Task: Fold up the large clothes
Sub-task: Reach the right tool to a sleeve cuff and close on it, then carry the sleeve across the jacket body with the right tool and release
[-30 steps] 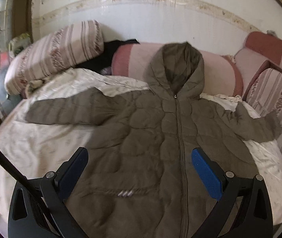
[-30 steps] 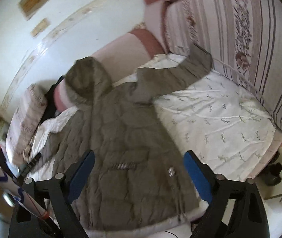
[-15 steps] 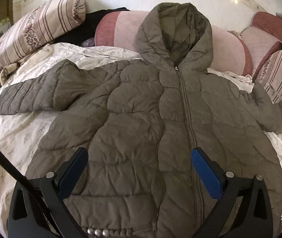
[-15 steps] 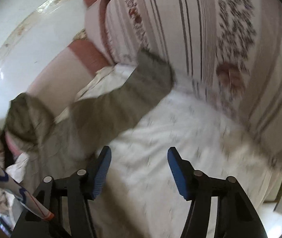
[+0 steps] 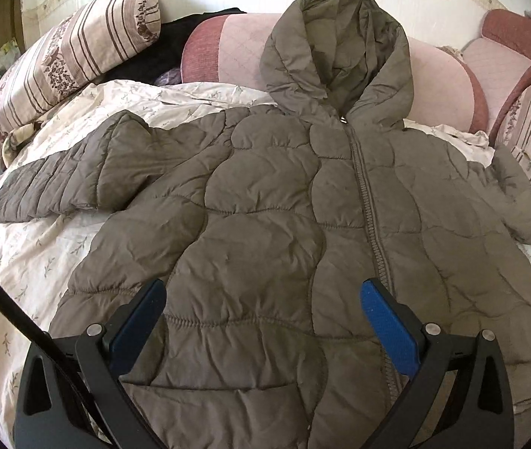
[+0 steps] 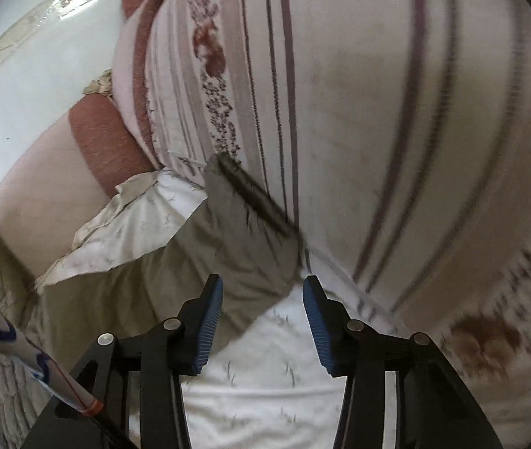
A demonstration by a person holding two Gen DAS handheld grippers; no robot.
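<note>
An olive quilted hooded jacket lies face up and zipped on the bed, both sleeves spread out. My left gripper is open and empty, hovering over the jacket's lower front. My right gripper is open, its jaws partly closed in, right at the cuff of the jacket's right-hand sleeve, which lies against a striped cushion. The cuff's lower edge sits between the fingertips; nothing is gripped.
The bed has a white floral sheet. A striped pillow lies at the back left, pink bolsters along the wall, and a large striped cushion close on the right. A black garment lies behind the pillow.
My left gripper has moved closer over the jacket. My right gripper has swung right and advanced to the sleeve cuff, and its jaws have narrowed.
</note>
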